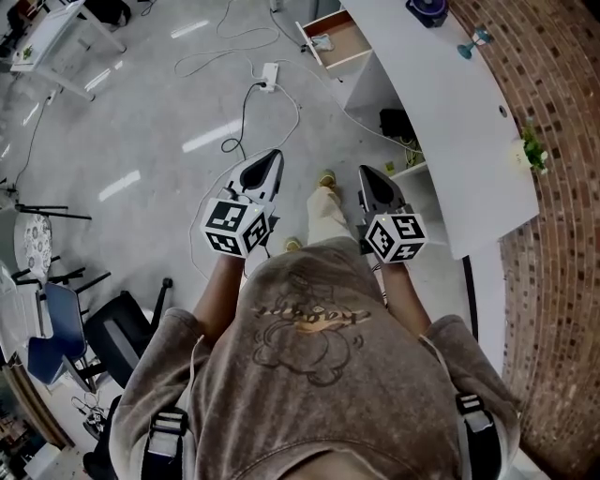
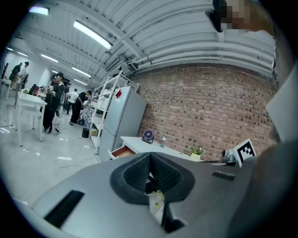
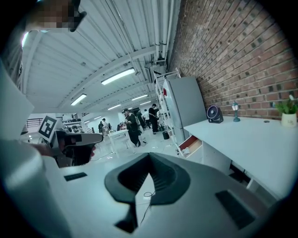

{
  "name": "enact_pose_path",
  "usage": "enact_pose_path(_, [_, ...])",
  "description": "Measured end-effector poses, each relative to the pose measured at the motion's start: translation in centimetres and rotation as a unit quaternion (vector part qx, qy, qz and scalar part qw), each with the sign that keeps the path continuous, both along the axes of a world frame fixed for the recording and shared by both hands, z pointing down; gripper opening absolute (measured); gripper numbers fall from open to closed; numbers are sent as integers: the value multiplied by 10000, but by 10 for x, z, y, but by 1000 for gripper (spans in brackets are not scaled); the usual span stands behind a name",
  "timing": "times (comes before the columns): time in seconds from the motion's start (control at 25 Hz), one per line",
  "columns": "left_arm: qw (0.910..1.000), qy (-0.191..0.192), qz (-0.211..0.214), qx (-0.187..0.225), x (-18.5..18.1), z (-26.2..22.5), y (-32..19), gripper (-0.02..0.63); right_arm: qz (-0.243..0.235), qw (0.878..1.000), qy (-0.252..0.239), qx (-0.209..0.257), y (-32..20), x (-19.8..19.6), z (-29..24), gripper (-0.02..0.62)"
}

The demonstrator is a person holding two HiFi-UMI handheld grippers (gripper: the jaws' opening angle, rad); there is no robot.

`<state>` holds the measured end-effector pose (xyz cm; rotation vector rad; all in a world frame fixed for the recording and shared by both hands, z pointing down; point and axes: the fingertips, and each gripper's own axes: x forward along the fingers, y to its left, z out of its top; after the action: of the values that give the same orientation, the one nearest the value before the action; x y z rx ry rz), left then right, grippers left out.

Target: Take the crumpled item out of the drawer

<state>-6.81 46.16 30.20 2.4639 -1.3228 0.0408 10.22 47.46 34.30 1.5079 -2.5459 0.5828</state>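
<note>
Far ahead, an open wooden-lined drawer [image 1: 336, 39] sticks out of the white desk [image 1: 450, 112]. A pale crumpled item [image 1: 322, 42] lies inside it. In the right gripper view the drawer [image 3: 194, 142] shows at the desk's near end with the crumpled item [image 3: 186, 150] in it. The left gripper view shows the same drawer [image 2: 122, 151] small in the distance. My left gripper [image 1: 272, 161] and right gripper [image 1: 371, 174] are held out before the person's chest, well short of the drawer. Both are shut, with nothing between the pads.
A brick wall [image 1: 562, 112] runs along the right behind the desk, which carries a fan [image 1: 427, 9], a small lamp [image 1: 475, 39] and a plant [image 1: 532, 150]. A power strip [image 1: 270, 75] and cables lie on the floor ahead. Chairs [image 1: 112, 333] stand at the left.
</note>
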Motion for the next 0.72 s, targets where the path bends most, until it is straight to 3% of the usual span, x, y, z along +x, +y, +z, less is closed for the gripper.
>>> enact_pose_path(0.72, [9998, 64, -171, -70, -6, 12, -99, 8, -236, 9997, 35, -35, -109, -17, 14, -2])
